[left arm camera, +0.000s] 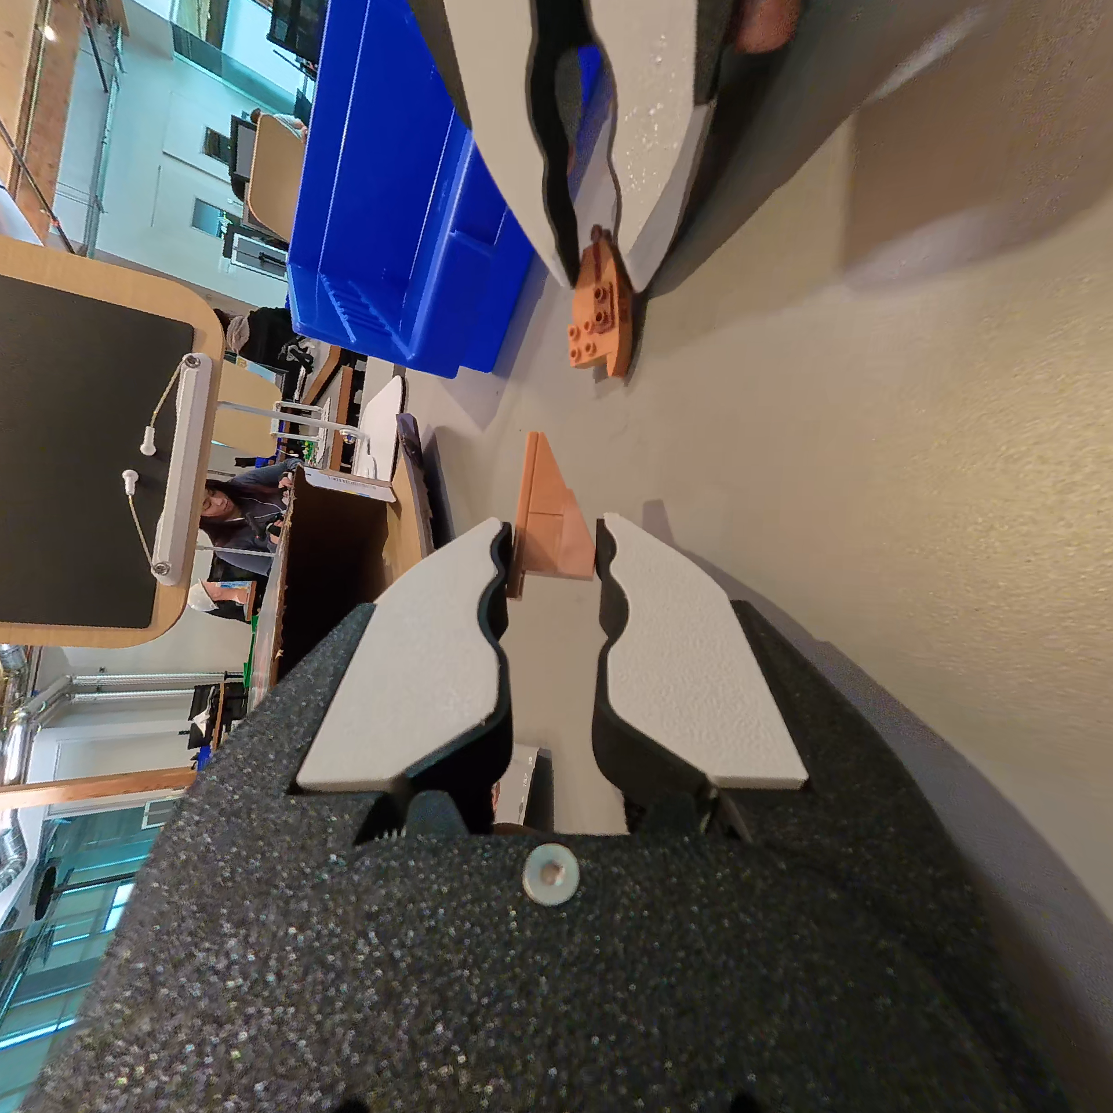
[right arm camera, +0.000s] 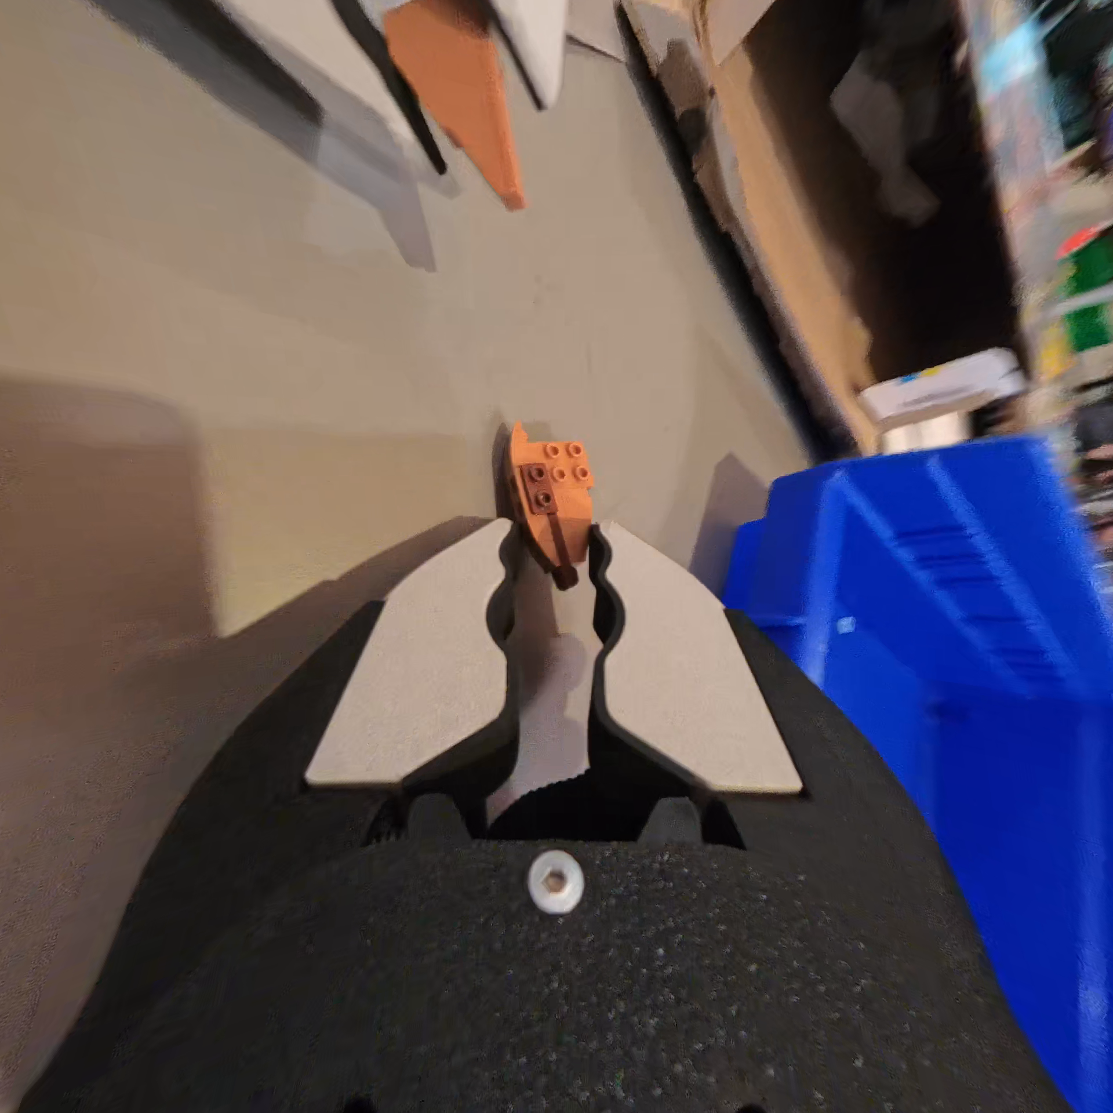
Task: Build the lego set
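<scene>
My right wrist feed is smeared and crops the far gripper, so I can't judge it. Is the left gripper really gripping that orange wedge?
Observer: Yes. In the left wrist view the left gripper has a pad against each side of the orange wedge, at its wide end. The narrow end points ahead.
Operator: And my studded piece, seen from that side?
Observer: The right gripper pinches only one end of the studded orange piece. The rest sticks out past the fingertips, close to the table, with its shadow beside it.
</scene>
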`<state>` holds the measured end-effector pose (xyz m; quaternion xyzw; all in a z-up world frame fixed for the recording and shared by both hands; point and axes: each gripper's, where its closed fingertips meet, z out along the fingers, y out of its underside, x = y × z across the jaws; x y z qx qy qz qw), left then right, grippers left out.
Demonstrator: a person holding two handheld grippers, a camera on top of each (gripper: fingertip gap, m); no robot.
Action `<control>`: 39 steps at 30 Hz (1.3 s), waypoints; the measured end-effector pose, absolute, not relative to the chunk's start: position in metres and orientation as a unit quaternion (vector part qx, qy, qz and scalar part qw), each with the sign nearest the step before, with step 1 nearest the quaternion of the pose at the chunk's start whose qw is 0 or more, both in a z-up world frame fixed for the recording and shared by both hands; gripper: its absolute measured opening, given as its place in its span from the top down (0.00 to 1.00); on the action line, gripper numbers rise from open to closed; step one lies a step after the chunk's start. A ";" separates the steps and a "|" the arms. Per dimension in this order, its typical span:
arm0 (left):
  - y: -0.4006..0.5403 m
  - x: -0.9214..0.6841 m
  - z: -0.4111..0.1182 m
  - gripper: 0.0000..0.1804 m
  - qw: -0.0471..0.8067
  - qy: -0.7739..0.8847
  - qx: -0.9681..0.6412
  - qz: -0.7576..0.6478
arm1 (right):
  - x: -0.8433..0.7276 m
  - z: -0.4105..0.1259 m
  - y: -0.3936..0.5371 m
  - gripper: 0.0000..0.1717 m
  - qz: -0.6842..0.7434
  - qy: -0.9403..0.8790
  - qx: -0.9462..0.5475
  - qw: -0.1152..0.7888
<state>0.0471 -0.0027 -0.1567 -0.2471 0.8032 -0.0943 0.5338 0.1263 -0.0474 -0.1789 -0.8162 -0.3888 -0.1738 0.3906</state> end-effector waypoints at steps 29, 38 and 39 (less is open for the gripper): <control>0.003 0.048 -0.154 0.85 0.540 0.796 -0.257 -0.090 | 0.084 -0.141 -0.033 0.88 -0.362 -0.493 -0.606 0.508; 0.002 0.048 -0.151 0.85 0.546 0.793 -0.255 -0.092 | 0.082 -0.146 -0.032 0.88 -0.358 -0.499 -0.606 0.506; 0.002 0.048 -0.151 0.85 0.546 0.793 -0.254 -0.093 | 0.082 -0.147 -0.032 0.88 -0.358 -0.501 -0.605 0.505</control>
